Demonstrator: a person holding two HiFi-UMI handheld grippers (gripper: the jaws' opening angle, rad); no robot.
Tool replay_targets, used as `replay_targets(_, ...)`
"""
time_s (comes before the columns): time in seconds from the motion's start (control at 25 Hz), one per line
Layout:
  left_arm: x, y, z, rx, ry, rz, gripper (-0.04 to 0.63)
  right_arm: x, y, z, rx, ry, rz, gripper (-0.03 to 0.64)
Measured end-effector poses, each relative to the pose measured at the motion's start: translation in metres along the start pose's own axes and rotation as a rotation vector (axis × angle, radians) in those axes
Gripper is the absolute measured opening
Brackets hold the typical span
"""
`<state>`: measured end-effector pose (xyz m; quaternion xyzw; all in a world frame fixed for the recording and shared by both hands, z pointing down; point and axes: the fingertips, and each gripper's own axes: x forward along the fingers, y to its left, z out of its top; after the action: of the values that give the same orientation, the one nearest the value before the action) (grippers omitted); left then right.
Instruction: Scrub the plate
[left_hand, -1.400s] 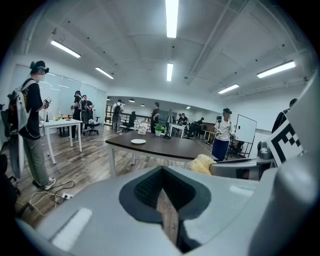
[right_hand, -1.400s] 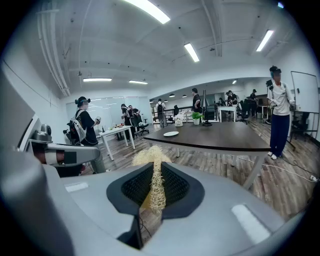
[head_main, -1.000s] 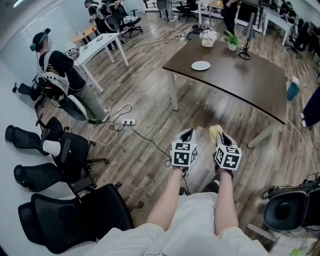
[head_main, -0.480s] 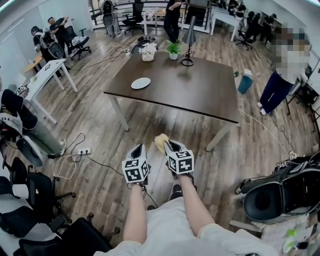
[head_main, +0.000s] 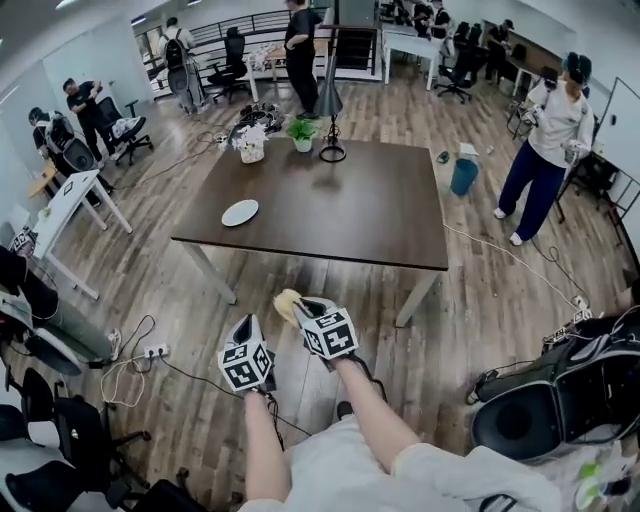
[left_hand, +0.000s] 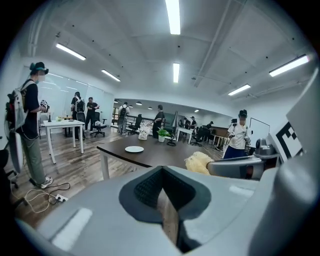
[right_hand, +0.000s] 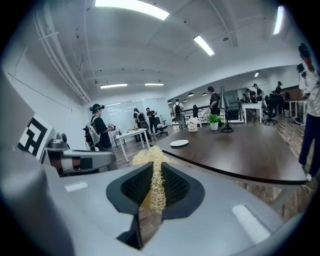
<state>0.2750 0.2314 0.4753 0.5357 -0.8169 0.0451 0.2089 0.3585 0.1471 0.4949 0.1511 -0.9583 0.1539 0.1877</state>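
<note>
Plate (head_main: 240, 212), white and bare, lay near the left edge of the dark surface (head_main: 380, 215) in the head view, well apart from both grippers. A potted plant (head_main: 302, 132) and a lamp (head_main: 330, 120) stood at the far edge. The left gripper (head_main: 248, 326) and the right gripper (head_main: 296, 305) were held side by side above the wooden floor (head_main: 470, 310), short of the near edge of the surface.

In the left gripper view its fingers were pressed together with nothing between them; the plate sat far ahead on the surface.

In the right gripper view the fingers were clamped on a straw-coloured scrubber (right_hand: 150, 159), whose tuft stuck out past the tips, with the plate beyond it on the surface.
</note>
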Motion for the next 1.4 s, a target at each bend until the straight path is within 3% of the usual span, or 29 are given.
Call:
replay_targets(0.24,0.011,-0.018,-0.001,-0.049,-0.033,0.05,0.0,-0.005,-0.023,-0.015,-0.032,0.039,0.054,0.074)
replay_targets(0.48,0.017,-0.032,-0.007,-0.004,-0.002,0.073,0.0,-0.001,-0.038,-0.022,0.004,0.039,0.086,0.074)
replay_targets(0.6,0.024,-0.027,-0.008,-0.024,0.005,0.086,0.0,0.006,-0.035,-0.024,-0.01,0.051,0.105,0.075)
replay_targets(1.04,0.077,-0.033,0.015,-0.004,-0.006,0.013,0.0,0.027,-0.075,0.007,0.004,0.008,0.039,0.074)
replay_targets(1.4,0.129,-0.009,0.023,0.009,0.032,-0.03,0.0,0.079,-0.087,0.009,0.033,0.053,0.024,0.075)
